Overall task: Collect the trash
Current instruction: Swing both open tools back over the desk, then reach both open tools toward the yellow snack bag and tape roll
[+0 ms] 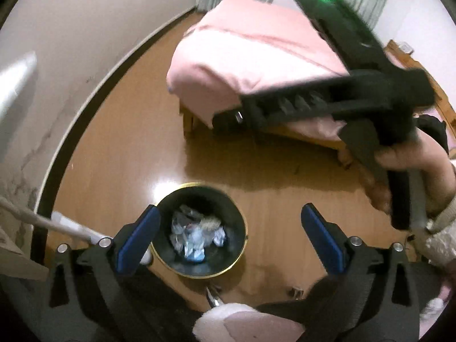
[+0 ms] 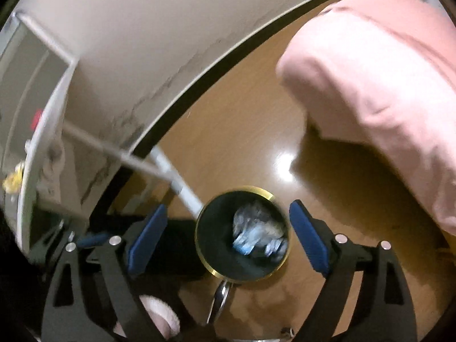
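A round black trash bin with a gold rim point(image 1: 159, 252) stands on the wooden floor below me, and it also shows in the right wrist view point(image 2: 203, 252). Crumpled white and blue trash point(image 1: 195, 235) lies inside it, seen too in the right wrist view point(image 2: 256, 235). My left gripper point(image 1: 228, 239) is open and empty above the bin. My right gripper point(image 2: 228, 238) is open and empty above the bin as well. The right gripper's black body point(image 1: 356, 85), held in a hand, crosses the upper right of the left wrist view.
A bed with a pink cover point(image 1: 242, 57) stands beyond the bin, also in the right wrist view point(image 2: 384, 85). A white wall with dark skirting point(image 1: 71, 128) curves on the left. A white pole point(image 2: 171, 171) leans by the bin. A pink slipper point(image 1: 242, 322) is below.
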`<action>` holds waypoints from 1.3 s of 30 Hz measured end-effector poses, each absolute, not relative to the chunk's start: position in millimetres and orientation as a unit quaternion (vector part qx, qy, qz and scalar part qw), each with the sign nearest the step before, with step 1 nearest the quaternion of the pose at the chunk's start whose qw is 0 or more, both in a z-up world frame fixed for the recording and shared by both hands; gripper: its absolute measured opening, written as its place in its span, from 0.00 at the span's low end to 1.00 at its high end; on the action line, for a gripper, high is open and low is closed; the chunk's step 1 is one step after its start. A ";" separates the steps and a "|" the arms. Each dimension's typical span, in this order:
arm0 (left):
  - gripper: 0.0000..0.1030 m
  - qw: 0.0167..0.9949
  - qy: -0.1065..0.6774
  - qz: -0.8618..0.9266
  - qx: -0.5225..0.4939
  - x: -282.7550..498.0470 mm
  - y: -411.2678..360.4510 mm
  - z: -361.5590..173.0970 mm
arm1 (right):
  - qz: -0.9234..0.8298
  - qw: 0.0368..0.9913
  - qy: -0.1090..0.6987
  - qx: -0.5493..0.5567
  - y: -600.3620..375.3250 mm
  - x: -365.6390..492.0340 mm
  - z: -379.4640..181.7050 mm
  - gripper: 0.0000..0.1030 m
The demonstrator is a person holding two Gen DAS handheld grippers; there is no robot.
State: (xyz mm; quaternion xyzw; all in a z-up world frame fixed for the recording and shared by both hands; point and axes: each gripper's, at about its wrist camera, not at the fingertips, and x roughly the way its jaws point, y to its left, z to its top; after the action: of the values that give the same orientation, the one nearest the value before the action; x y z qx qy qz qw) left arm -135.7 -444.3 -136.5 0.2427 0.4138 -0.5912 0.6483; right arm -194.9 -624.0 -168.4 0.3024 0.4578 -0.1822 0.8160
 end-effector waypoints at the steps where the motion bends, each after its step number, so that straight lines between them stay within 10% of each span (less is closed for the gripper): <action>1: 0.93 0.653 0.398 -0.598 0.241 -140.8 -439.2 -124.9 | -0.198 0.825 0.441 0.293 -625.5 -199.9 -155.0 0.86; 14: 0.94 0.869 0.316 -0.348 0.156 -31.2 -226.8 21.6 | -0.145 0.929 0.319 0.116 -524.3 -148.0 -35.5 0.92; 22: 0.94 0.918 0.370 -0.135 0.046 86.9 -68.8 30.0 | 0.018 0.950 0.308 0.044 -401.1 -42.2 -10.6 0.92; 39: 0.91 0.897 0.425 -0.099 0.070 161.9 -37.8 -23.6 | 0.192 0.900 0.378 -0.103 -213.7 138.9 -19.3 0.92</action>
State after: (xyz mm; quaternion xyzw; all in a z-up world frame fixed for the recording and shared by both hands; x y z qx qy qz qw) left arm 161.9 -37.8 -23.6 0.0705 0.4249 -0.0993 0.8970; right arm 138.9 -213.7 -19.3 -0.1034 0.3780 0.1923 0.8997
